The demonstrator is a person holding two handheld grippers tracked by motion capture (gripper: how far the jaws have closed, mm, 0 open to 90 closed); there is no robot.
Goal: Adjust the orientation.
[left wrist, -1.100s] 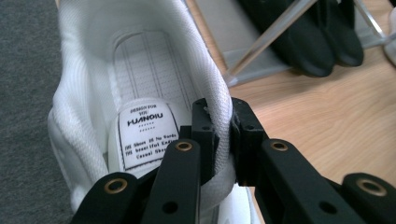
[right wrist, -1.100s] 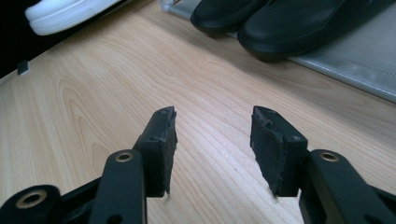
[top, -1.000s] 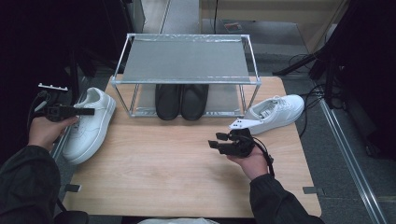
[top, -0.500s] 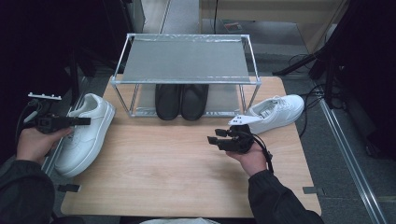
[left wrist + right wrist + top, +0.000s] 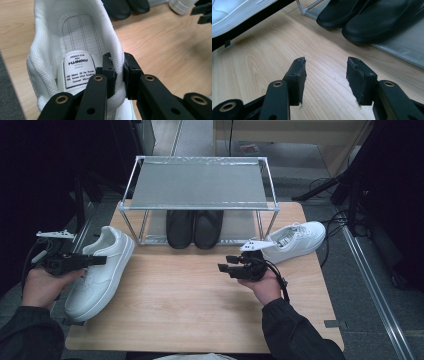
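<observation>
Two white sneakers on the table; we work the left sneaker (image 5: 101, 270), lying at the table's (image 5: 200, 320) left edge, toe toward the person, heel toward the rack (image 5: 200, 185). Left gripper (image 5: 119, 72) is clamped on its padded heel collar, one jaw inside, one outside. We judge the shoe light, upper soft, collar squashes under the pads, sole stiff, so a heel grip lets the toe sag and swing; a deep bite on the collar looks best, not the thin lining. Right gripper (image 5: 325, 80) hangs empty w/ jaws apart above bare wood, near the black slippers (image 5: 195, 227) under the rack. Other sneaker (image 5: 295, 239) sits at the right.
</observation>
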